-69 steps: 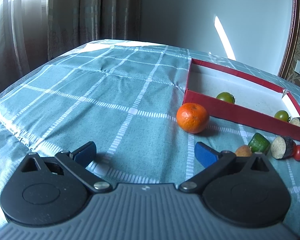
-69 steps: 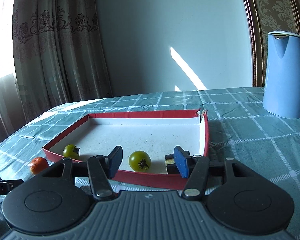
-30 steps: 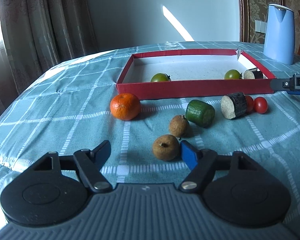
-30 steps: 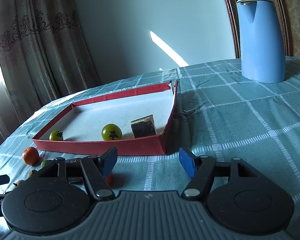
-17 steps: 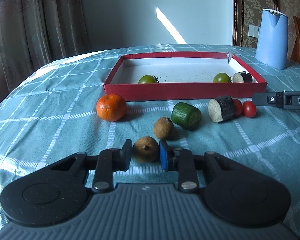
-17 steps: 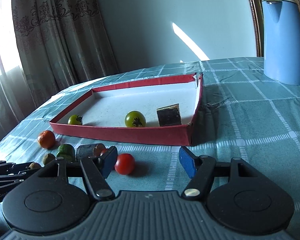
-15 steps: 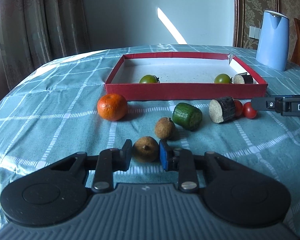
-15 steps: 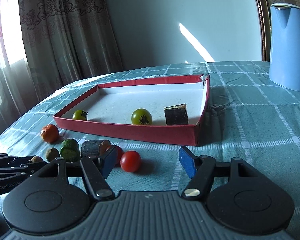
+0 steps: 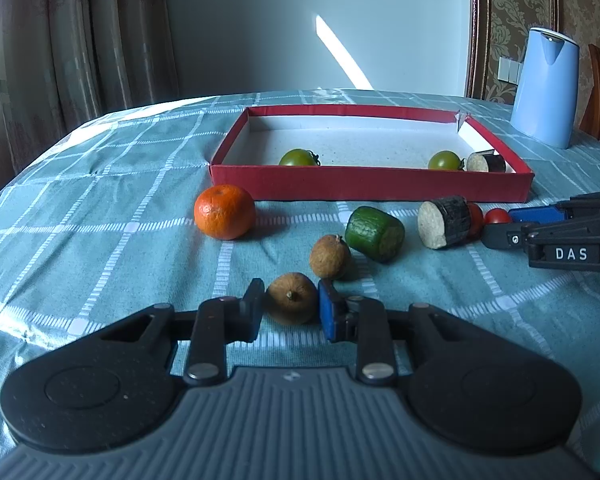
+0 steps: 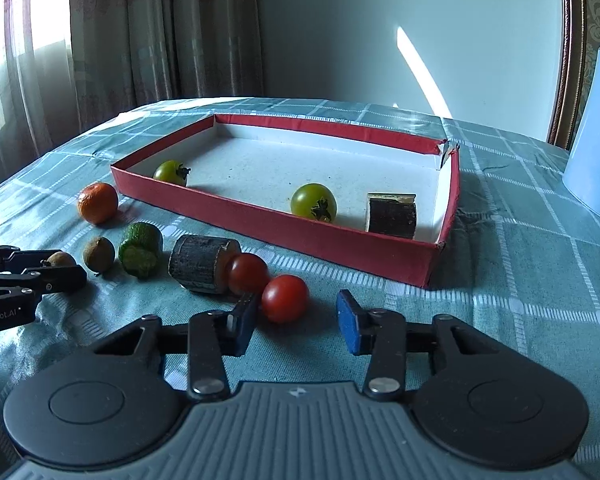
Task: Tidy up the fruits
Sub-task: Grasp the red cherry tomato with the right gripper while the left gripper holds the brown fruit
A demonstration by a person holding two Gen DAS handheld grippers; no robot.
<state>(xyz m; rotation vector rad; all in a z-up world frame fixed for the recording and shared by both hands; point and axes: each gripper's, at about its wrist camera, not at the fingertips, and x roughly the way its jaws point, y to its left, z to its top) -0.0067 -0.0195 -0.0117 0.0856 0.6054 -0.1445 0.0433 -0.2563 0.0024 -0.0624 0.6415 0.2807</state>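
Note:
On the teal checked cloth my left gripper point(image 9: 290, 304) is shut on a small brown round fruit point(image 9: 292, 298). A second brown fruit point(image 9: 329, 256), a green cucumber piece point(image 9: 375, 233), an orange point(image 9: 225, 211) and a dark-skinned cut piece point(image 9: 444, 222) lie in front of the red tray point(image 9: 372, 184). My right gripper point(image 10: 296, 322) is closing around a red tomato point(image 10: 285, 298). The tomato sits by the left finger point(image 10: 244, 320), with a gap to the right pad. A second red tomato point(image 10: 247, 273) touches the cut piece point(image 10: 202, 262).
The tray point(image 10: 380, 256) holds two green tomatoes point(image 10: 314, 202) point(image 10: 171, 172) and a dark cut piece point(image 10: 392, 216). A blue kettle point(image 9: 546, 88) stands at the far right. Curtains hang behind the table's left side.
The left jaws have shut on the brown fruit and stayed put. The right gripper has swung left to the red tomatoes, rolled, and its jaws have narrowed.

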